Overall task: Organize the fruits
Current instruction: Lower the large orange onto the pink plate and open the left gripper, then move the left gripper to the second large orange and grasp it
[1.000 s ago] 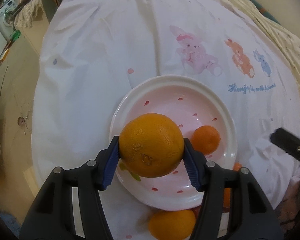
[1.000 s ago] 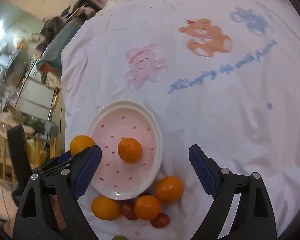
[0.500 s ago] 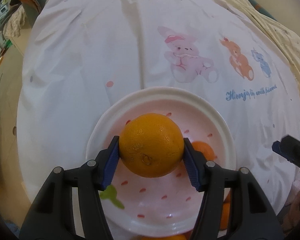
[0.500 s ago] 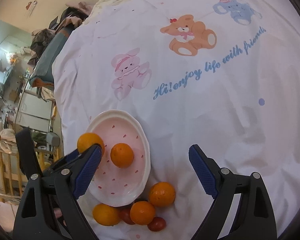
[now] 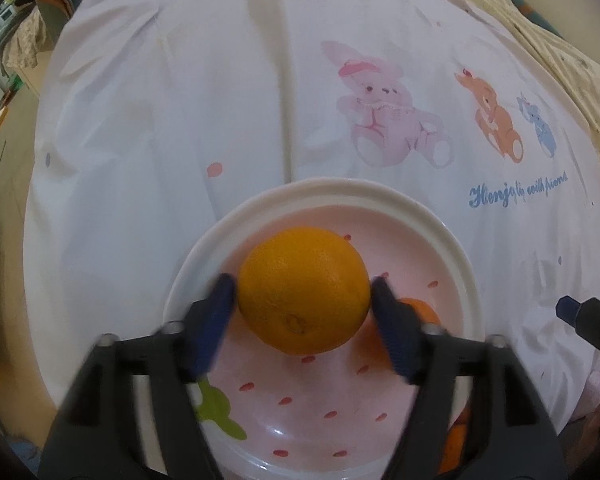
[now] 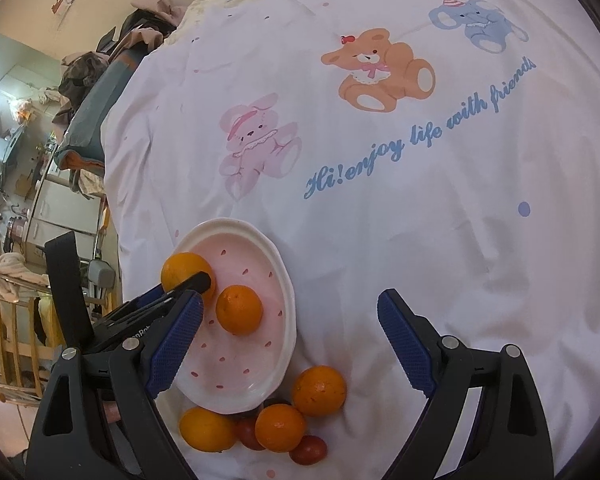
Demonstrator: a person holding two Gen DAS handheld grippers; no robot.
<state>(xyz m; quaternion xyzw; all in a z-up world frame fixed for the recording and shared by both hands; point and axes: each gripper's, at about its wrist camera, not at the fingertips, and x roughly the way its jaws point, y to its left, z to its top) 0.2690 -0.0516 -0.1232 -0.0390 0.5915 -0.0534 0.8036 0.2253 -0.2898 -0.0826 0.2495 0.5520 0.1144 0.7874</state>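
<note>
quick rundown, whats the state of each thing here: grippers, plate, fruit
left gripper: jaws opening, big orange between them
big orange: over the plate, being let go
plate: on the cloth, one small orange inside
small orange: resting in the plate
right gripper: open, nothing between its jaws
loose oranges: three on the cloth by the plate's near rim
red fruits: on the cloth among them

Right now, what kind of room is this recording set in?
Probably a lived-in bedroom at home: a white bedsheet printed with cartoon animals, clothes heaped on the dark-teal furniture behind it, and pale drawer cabinets amid household clutter.
</note>
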